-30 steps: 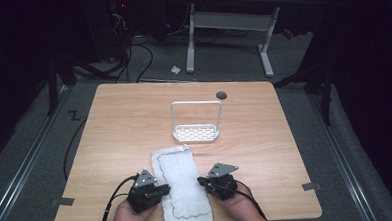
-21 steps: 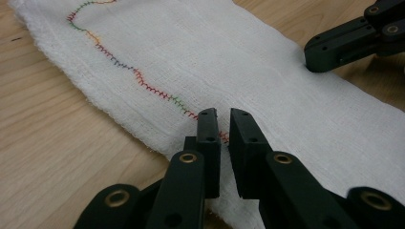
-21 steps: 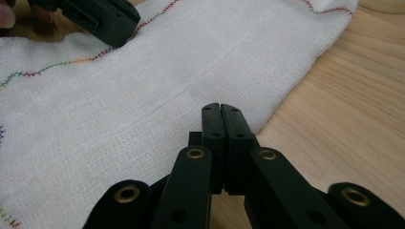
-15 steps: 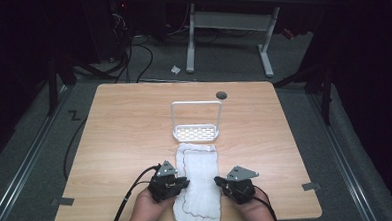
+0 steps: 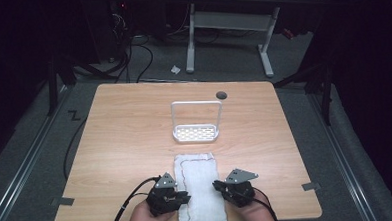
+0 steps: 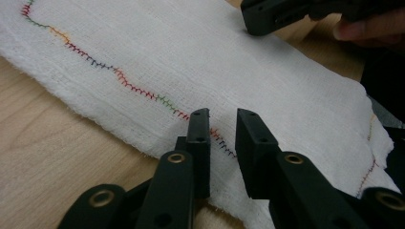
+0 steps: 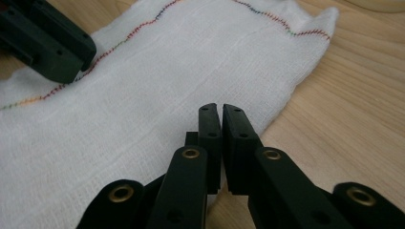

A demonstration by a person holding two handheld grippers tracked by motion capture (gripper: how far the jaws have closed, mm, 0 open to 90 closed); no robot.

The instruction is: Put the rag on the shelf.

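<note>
A: Left side first. What's the left tool (image 5: pixel 184 196) doing?

B: Down at the near edge of the table (image 5: pixel 130 143), over the left margin of the white cloth (image 5: pixel 200 188). In the left gripper view its jaws stand apart w/ a small gap, tips right above the coloured stitch line (image 6: pixel 119 76). Nothing pinched between them, so released.

A: And the cloth itself?

B: Flat on the table, a long strip running from the near edge away toward the rack (image 5: pixel 196 121). Far end stops just short of the rack's base, not touching as far as I can see. Stitching runs a loop inside its border.

A: Rack?

B: White wire frame, upright, perforated base, mid-table. A dark round hole (image 5: pixel 221 95) in the tabletop just beyond it, to the right.

A: Right tool (image 5: pixel 217 184)?

B: Near edge too, at the cloth's right margin. Right gripper view: jaws nearly together, only a thin slit left, tips at the cloth's edge. Can't tell if any fabric is caught. Left tool's jaw shows farther off, resting on the cloth's other side.
</note>
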